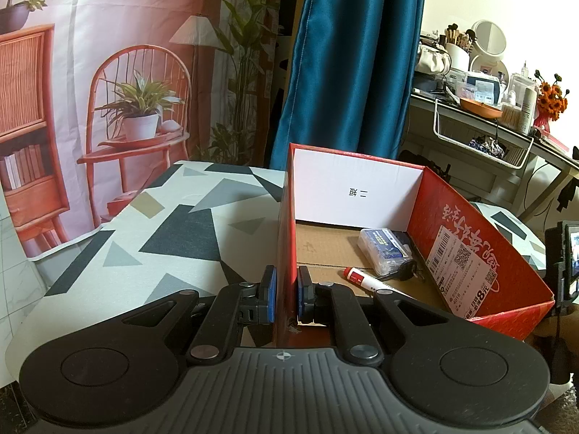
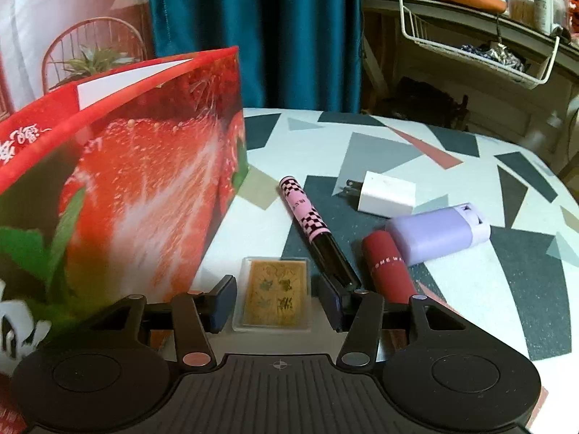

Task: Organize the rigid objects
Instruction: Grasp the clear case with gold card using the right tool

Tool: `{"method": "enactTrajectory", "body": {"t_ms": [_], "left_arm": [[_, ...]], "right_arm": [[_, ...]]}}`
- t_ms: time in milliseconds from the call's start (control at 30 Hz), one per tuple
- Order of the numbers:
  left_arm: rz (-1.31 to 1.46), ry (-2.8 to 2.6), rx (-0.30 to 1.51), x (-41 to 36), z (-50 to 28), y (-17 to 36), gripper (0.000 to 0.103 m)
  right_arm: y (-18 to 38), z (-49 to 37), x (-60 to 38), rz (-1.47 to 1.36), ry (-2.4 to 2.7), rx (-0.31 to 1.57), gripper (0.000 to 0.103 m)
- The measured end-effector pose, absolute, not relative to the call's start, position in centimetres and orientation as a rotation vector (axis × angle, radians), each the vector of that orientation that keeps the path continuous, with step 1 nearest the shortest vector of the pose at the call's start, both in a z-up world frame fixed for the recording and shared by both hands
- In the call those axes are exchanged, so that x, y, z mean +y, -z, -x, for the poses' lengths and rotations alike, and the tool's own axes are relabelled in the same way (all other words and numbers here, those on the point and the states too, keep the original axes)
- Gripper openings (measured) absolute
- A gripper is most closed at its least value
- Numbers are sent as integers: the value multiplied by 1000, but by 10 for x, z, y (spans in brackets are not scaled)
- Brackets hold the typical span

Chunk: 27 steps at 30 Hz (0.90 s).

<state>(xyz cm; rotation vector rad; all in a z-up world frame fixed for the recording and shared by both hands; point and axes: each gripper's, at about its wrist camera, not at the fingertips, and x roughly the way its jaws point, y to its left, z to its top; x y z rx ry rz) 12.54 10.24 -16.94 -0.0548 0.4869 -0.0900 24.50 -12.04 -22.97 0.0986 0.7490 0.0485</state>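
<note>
Part of the sorting looks done, most of it is left; in the left wrist view the red box [image 1: 470,253] already holds a clear plastic case [image 1: 385,251], a red-capped marker [image 1: 362,278] and a dark key [image 1: 407,271], all lying at the centre right of the frame on its cardboard floor. The left gripper [image 1: 286,294] has its jaws pinching the box's near wall at the lower middle, seemingly steadying it.

In the right wrist view, five things lie on the tabletop [image 2: 470,289] outside the box: a gold card in a clear case [image 2: 275,291], a pink checkered pen [image 2: 313,231], a red tube [image 2: 389,267], a lilac case [image 2: 439,233] and a white charger plug [image 2: 387,195] further up. The right gripper [image 2: 277,305] hangs at the bottom centre, jaws spread to either side of the gold card and not pressing on it; that one seems next to go in.
</note>
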Motion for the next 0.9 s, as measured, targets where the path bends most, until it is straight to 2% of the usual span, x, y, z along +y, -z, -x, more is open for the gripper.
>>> {"method": "enactTrajectory", "body": {"t_ms": [167, 900], "left_arm": [[55, 90, 487, 102, -125, 169, 13], [51, 88, 490, 103, -126, 169, 13]], "right_arm": [[233, -242, -116, -56, -39, 720, 43], [231, -207, -129, -101, -46, 708, 42]]}}
